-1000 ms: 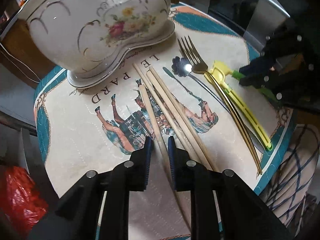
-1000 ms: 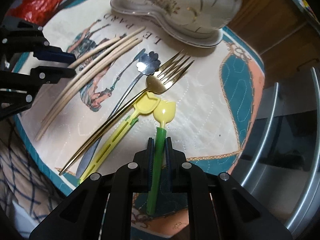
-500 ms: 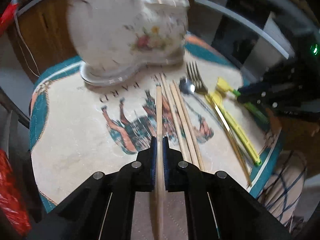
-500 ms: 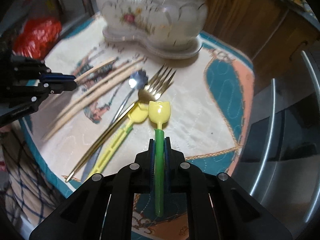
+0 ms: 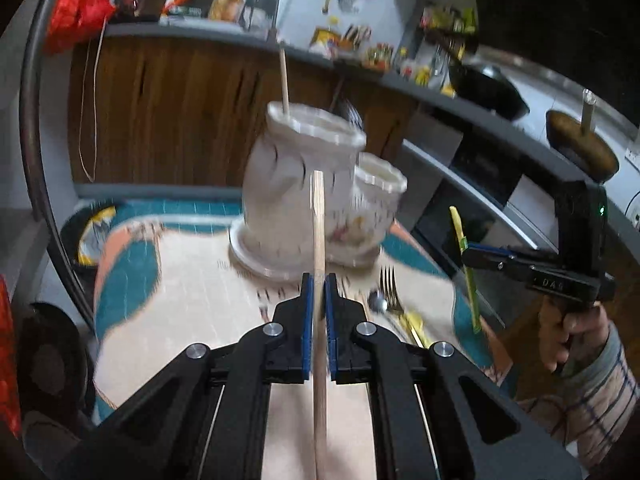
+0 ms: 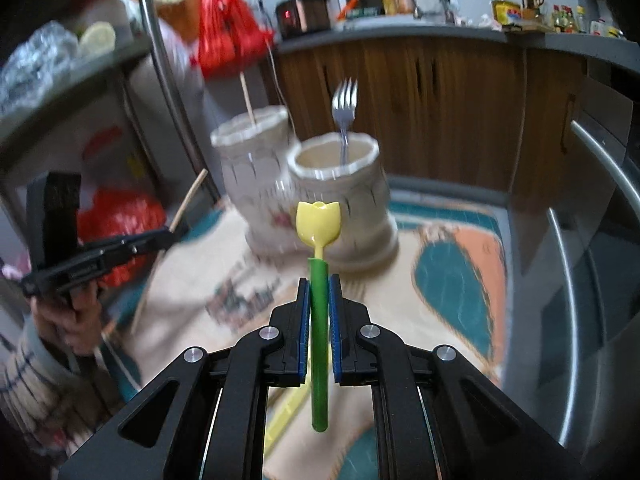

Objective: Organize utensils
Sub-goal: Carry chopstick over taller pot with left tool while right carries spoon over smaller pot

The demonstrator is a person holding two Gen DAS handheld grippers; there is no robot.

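My left gripper (image 5: 319, 280) is shut on a wooden chopstick (image 5: 318, 232) and holds it upright, lifted in front of the white floral two-cup holder (image 5: 296, 200). My right gripper (image 6: 319, 280) is shut on a green-handled yellow tulip spoon (image 6: 318, 220), upright, facing the holder (image 6: 340, 208). The holder's left cup has one chopstick (image 6: 248, 98) standing in it; the right cup has a silver fork (image 6: 345, 114). A gold fork (image 5: 390, 288) and a small spoon (image 5: 376, 302) lie on the mat. The right gripper (image 5: 474, 256) shows in the left wrist view, the left gripper (image 6: 174, 236) in the right wrist view.
The holder stands at the back of a round quilted mat (image 5: 168, 300) on a small table. Wooden cabinets (image 6: 440, 100) and a cluttered counter lie behind. A metal rack (image 6: 580, 280) stands at the right, red bags (image 6: 224, 36) at the left.
Both grippers have lifted their utensils off the mat and tilted up to face the holder. The left gripper closed on the chopstick a second ago; the right held the spoon throughout.
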